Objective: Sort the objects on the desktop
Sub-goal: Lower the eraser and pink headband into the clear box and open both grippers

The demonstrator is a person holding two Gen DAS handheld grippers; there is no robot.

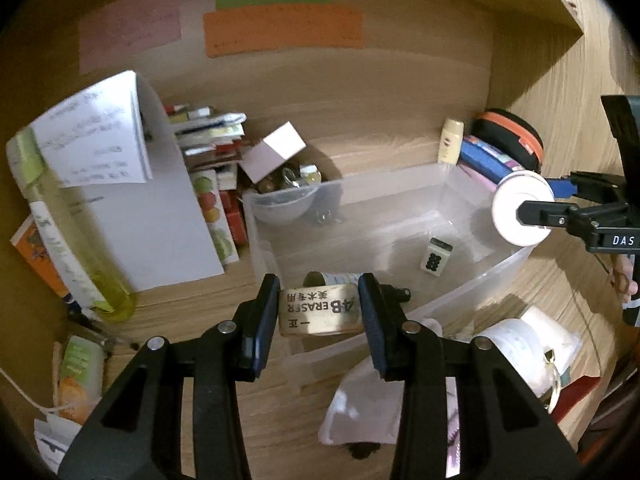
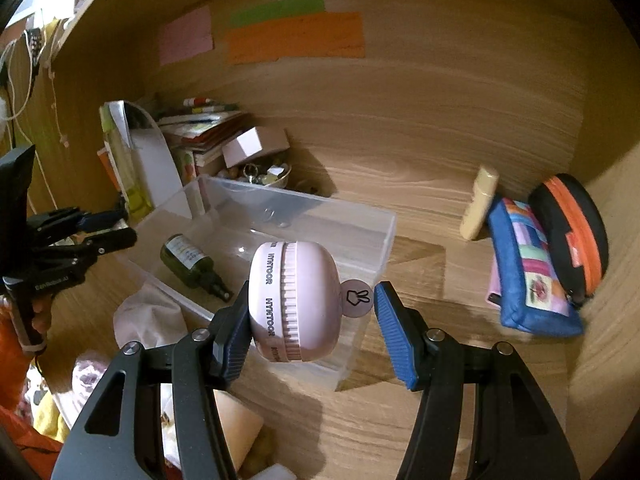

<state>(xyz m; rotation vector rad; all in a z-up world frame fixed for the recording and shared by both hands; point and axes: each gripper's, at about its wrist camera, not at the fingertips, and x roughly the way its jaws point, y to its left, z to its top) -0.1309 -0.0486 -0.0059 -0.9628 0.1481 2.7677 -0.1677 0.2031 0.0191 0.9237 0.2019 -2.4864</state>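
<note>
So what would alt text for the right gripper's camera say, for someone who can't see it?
The right gripper carries a round pink device above a clear plastic bin holding a dark green bottle. A patchwork pouch leans at right.

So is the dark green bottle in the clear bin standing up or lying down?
Lying down. The green bottle rests on its side on the floor of the clear bin, label up, its black cap pointing toward the near wall.

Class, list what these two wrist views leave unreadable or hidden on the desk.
- Left wrist view: writing on the folded white paper is blurred.
- Left wrist view: the dark bottle in the clear bin is mostly hidden behind the eraser.
- Right wrist view: the pink round gadget hides the bin's near corner.
</note>
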